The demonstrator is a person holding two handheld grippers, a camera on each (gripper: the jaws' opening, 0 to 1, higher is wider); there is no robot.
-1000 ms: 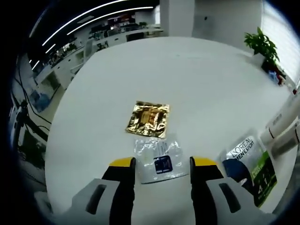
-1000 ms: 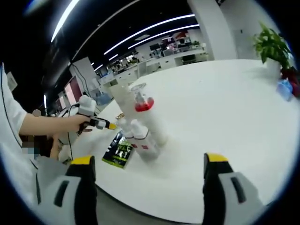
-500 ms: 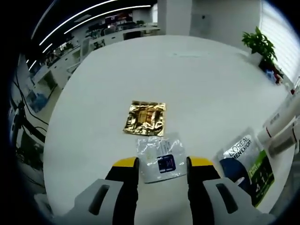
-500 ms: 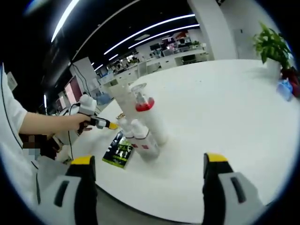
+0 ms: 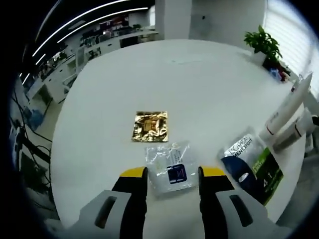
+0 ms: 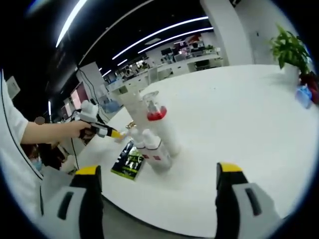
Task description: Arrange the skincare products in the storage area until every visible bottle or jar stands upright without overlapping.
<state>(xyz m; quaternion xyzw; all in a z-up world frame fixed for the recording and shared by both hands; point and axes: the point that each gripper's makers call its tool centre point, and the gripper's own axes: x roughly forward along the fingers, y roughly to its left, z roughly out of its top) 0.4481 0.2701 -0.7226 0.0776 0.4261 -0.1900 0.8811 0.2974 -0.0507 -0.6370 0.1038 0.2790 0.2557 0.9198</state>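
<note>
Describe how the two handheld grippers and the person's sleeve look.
Left gripper: two black jaws with yellow tips on light grey housings with dark slots. Right gripper: the same black jaws, yellow tips and grey housings. In the right gripper view, the person wears a short white sleeve.

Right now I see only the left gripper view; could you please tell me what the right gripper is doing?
Observer: The right gripper is open, nothing between its jaws, at the near edge of the white table.
Operator: Is it near the bottles?
Observer: No, apart from them; a tall bottle with a red collar stands ahead-left, two smaller white bottles close beside it.
Operator: And the green-and-black sachet?
Observer: It lies flat beside those bottles, on the side toward the left gripper.
</note>
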